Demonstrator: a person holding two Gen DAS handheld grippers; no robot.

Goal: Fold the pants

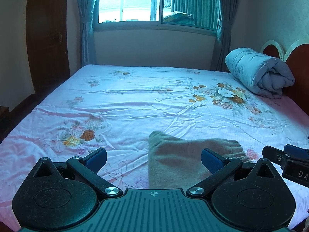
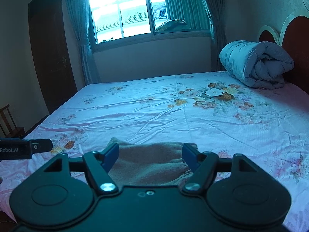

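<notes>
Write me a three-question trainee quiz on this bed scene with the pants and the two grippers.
1. True or false: the left gripper is shut on the pants.
2. Multiple choice: the rolled grey quilt lies
A. at the headboard end of the bed
B. under the window
C. on the pants
3. Fill in: in the right wrist view, the right gripper has its jaws ____ with the pants on the floral sheet showing between them.

Key: 1 false; 2 A; 3 open
</notes>
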